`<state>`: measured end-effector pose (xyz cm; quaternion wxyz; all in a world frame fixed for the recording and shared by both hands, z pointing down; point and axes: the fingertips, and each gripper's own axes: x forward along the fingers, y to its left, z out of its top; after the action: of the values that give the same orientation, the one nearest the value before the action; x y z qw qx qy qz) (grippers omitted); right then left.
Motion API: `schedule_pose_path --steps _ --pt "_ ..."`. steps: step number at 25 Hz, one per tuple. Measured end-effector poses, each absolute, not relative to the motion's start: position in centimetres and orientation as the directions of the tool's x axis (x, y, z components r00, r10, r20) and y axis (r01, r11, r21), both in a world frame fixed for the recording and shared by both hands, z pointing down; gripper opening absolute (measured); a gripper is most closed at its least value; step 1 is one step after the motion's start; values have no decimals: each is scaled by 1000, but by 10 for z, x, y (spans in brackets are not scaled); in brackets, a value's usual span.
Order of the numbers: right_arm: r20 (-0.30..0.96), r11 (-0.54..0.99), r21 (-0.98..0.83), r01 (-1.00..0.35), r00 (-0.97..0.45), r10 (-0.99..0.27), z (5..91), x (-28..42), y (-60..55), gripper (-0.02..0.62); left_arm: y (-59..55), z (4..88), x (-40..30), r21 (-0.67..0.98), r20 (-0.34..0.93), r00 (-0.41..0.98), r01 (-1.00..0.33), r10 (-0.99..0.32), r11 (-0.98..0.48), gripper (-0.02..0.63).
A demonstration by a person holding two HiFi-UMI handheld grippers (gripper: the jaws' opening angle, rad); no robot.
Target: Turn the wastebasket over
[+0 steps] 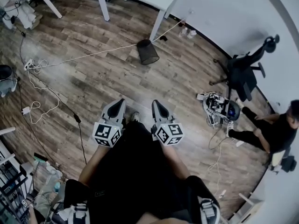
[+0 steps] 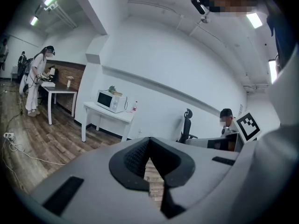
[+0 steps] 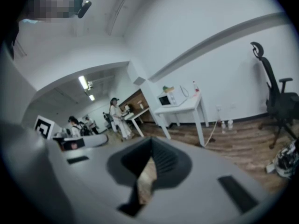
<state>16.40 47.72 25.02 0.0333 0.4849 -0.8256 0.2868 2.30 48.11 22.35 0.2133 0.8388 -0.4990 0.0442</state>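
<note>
A black mesh wastebasket [image 1: 147,52] stands on the wood floor well ahead of me, close to a white table's leg [image 1: 158,24]. I cannot tell which end of it is up. My left gripper [image 1: 122,101] and right gripper [image 1: 155,102] are held side by side in front of my body. Both point toward the basket, well short of it. Both have their jaws closed together with nothing between them. In the left gripper view the left gripper [image 2: 150,164] shows only floor past its tips, and so does the right gripper [image 3: 149,161] in the right gripper view. Neither gripper view shows the basket.
A white cable [image 1: 84,57] crosses the floor left of the basket, with a power strip [image 1: 29,64] and more cords beside it. A black office chair [image 1: 243,71], a pile of gear [image 1: 219,108] and a seated person [image 1: 275,129] are at right. A microwave [image 2: 110,101] sits on the white table.
</note>
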Motion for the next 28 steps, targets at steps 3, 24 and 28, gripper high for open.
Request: schedule_pose_path --steps 3,24,28 --pt "337 357 -444 -822 -522 -783 251 174 471 32 475 226 29 293 295 497 -860 -816 -418 35" --pt "385 251 -417 -874 -420 -822 263 202 284 32 274 266 38 295 348 545 -836 -763 -462 35" --pt "404 241 -411 -879 -412 -817 262 188 233 32 226 279 27 338 368 563 -823 -740 -457 35"
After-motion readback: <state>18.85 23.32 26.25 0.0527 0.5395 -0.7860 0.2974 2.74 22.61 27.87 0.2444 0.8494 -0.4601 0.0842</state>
